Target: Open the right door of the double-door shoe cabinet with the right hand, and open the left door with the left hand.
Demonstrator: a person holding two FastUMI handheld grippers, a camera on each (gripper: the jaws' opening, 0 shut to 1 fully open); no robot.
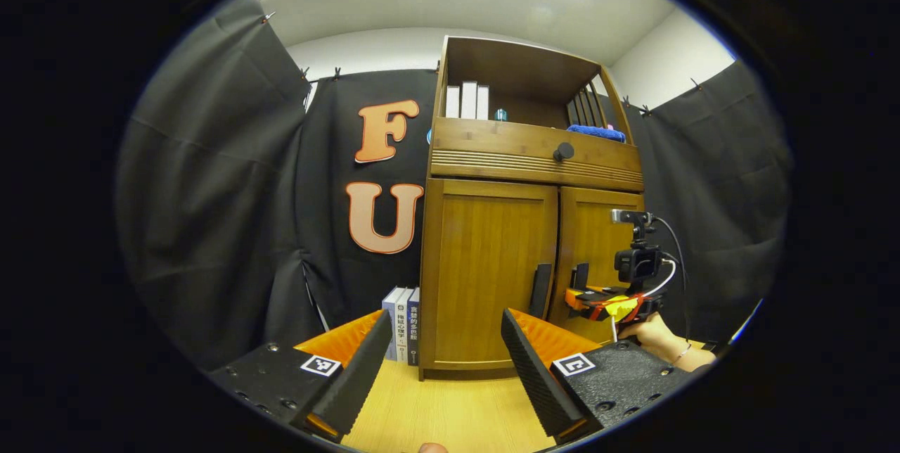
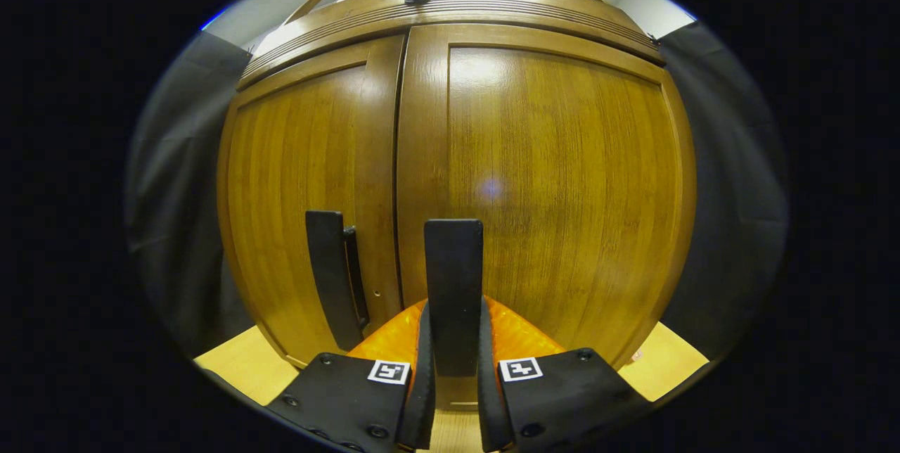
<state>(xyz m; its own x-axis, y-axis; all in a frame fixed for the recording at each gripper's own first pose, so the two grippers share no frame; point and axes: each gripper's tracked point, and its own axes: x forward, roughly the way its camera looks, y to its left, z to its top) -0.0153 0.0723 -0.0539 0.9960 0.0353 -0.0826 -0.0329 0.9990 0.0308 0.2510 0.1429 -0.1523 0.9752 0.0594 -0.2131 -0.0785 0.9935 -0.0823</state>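
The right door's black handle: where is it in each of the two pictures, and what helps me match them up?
Left gripper view: the right door's handle sits right of centre, low on the cabinet, with the right gripper at it.
Right gripper view: the same handle stands bottom centre, gripped between that gripper's fingers.
Shared landmark: the left door's handle, just to the left of it in both.

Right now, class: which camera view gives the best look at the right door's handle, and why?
The right gripper view: the right door's handle stands close and central, with the right gripper closed on it. In the left gripper view the handle is small, far off and partly hidden by that gripper.
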